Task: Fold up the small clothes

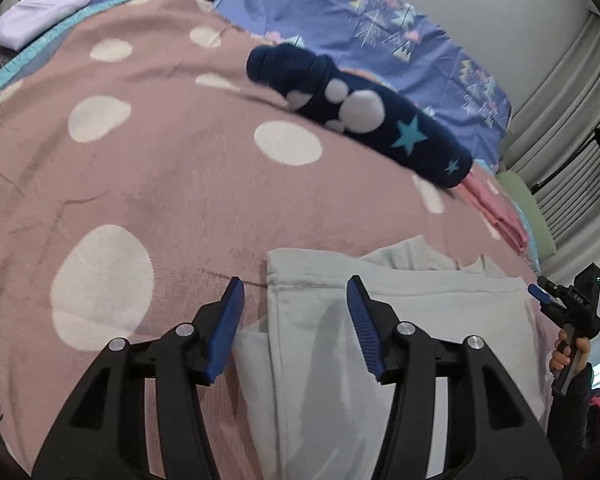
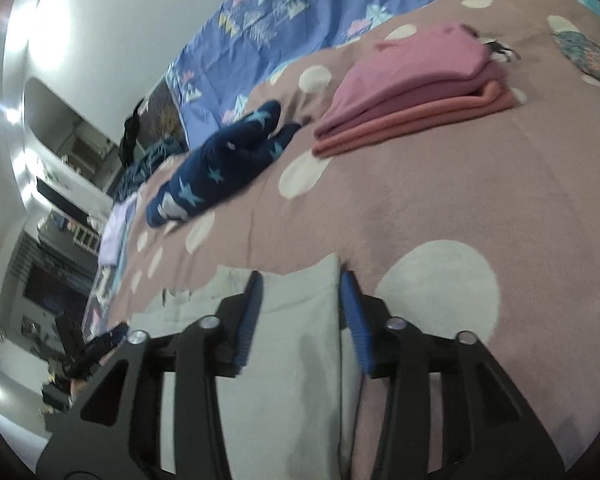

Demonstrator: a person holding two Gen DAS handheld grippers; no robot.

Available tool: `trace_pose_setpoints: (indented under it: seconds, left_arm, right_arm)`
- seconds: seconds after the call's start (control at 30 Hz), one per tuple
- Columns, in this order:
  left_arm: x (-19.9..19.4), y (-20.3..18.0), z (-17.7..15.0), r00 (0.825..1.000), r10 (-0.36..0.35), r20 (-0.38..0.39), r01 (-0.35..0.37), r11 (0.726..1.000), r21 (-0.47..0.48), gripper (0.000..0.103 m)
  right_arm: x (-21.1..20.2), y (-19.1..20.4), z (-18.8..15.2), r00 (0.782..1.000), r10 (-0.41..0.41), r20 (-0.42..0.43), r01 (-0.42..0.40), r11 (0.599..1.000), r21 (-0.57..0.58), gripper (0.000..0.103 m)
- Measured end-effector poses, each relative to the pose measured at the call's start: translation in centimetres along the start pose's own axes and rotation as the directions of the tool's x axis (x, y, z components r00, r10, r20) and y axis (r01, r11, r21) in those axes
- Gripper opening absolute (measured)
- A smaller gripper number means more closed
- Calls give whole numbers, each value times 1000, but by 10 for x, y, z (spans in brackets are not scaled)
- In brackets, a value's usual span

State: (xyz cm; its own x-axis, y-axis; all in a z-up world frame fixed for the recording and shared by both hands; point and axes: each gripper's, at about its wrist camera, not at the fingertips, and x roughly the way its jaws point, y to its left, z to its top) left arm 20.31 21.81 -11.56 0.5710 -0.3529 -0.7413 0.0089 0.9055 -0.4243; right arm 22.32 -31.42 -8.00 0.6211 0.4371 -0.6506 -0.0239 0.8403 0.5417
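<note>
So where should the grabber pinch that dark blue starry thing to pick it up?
Probably the rounded end of the navy starry garment that points toward the pink folded stack. It lies long and rolled on the dotted blanket, so come from above, across its narrow width. The left gripper and right gripper are both open over the grey garment.

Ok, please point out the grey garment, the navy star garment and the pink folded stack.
grey garment (image 1: 400, 320), left wrist view, flat middle.
navy star garment (image 1: 400, 132), left wrist view, middle near the star.
pink folded stack (image 2: 412, 80), right wrist view, top layer.
</note>
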Motion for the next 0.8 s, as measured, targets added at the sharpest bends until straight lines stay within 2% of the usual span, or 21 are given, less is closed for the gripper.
trace_pose_setpoints:
  seconds: [0.07,0.1,0.13,0.17,0.23,0.3,0.37,0.43,0.47,0.5,0.57,0.63,0.67,0.7,0.77,0.8]
  left_arm:
    - [4,0,3,1000,-2,2,2,1000,5,53]
    - [5,-1,4,1000,-10,-2,10,1000,4,52]
    - [3,-2,6,1000,-20,3,20,1000,4,32]
    - [3,-3,8,1000,-28,7,28,1000,6,6]
    - [-9,-13,11,997,-68,44,66,997,40,7]
    - [-25,-26,13,993,-67,94,58,993,99,7]
    - [-31,-30,17,992,-57,115,43,992,121,7]
    - [-24,-29,19,994,-18,105,3,991,134,8]
    - [-16,-27,19,996,3,84,-15,990,137,10]
    - [-6,-24,17,997,48,56,-55,990,133,14]
    - [-1,-21,11,992,120,40,-124,986,111,39]
    - [-9,-29,2,978,202,57,-207,974,94,42]
    - [-15,-41,-3,976,205,73,-213,970,116,42]
    - [-24,-67,-15,983,159,89,-172,970,170,42]
    - [-30,-110,-36,996,64,57,-77,962,263,47]
    - [-30,-139,-52,999,18,28,-26,947,321,49]
  right_arm:
    - [8,4,1,1000,-18,-9,18,999,-28,45]
    - [11,6,1,1000,-27,-5,27,999,-44,28]
    - [12,7,1,1000,-23,-4,23,999,-47,16]
    - [10,7,2,1000,-13,3,13,999,-40,5]
    - [-4,9,3,997,42,65,-41,999,-26,4]
    - [-18,12,8,990,83,110,-81,996,-24,4]
    - [-21,13,13,989,86,120,-82,996,-34,4]
    - [-9,8,14,995,40,90,-38,999,-32,8]
    - [-1,3,13,998,12,65,-12,1000,-8,18]
    - [5,-6,10,999,-1,36,0,999,34,35]
    - [2,-19,4,999,15,41,-19,997,81,38]
    - [-8,-26,-1,998,26,63,-31,996,79,38]
    - [-14,-28,-3,997,19,70,-24,997,70,38]
    - [-19,-32,-5,998,13,69,-17,998,62,38]
    - [-25,-38,-8,998,33,59,-36,998,58,32]
    - [-27,-40,-11,997,49,56,-52,997,56,28]
